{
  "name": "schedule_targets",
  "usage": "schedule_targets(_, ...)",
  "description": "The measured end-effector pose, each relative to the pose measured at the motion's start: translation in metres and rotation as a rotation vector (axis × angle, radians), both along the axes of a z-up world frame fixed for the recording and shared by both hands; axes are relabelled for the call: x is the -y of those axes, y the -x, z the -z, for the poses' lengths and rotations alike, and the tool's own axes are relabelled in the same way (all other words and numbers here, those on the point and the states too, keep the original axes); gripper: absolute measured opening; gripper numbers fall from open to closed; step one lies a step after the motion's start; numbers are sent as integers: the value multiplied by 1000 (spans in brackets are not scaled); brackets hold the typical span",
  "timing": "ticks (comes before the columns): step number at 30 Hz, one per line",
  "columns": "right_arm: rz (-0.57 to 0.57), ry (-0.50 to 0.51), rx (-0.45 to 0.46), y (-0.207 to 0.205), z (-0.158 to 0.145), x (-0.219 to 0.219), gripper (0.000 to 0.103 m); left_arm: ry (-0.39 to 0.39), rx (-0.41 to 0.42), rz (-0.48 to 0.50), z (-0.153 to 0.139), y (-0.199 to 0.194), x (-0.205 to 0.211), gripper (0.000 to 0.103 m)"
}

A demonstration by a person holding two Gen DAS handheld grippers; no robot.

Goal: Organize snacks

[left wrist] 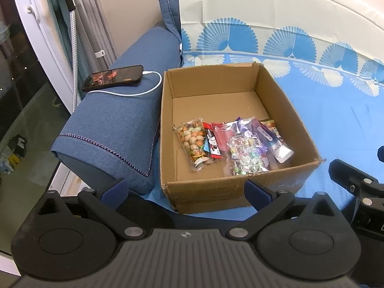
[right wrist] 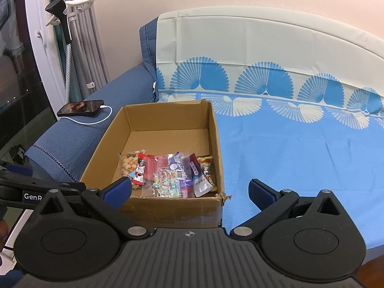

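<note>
Your left tool stands open and empty, its blue pads spread wide, just in front of the near wall of the open brown cardboard box; your right tool is open and empty too, one pad before the near wall of the box and the other over the light blue bed sheet with white fan pattern. The snacks are all inside the box, in a loose overlapping row on its floor close to the near wall: a clear bag of round beige and orange nuts at the left, a red wrapped bar next to it, a transparent bag of small shiny candies in the middle, and a purple and white spouted pouch at the right. I judge that they are light, soft and crinkly; the film is probably slippery and the nuts can crush, so take each bag at its flat sealed edge and close gently. A black phone on a white cable lies on the dark blue sofa armrest, beside the box.
</note>
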State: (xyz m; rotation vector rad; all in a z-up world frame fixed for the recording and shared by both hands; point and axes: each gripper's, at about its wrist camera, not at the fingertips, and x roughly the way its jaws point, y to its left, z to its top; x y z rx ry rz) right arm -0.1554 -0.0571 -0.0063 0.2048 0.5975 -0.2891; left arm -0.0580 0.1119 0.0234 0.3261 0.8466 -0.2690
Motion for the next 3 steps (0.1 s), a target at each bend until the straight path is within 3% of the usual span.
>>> schedule_targets(3, -7, -1, 2, 0, 1, 1, 103, 5, 4, -2, 0, 0, 0, 103)
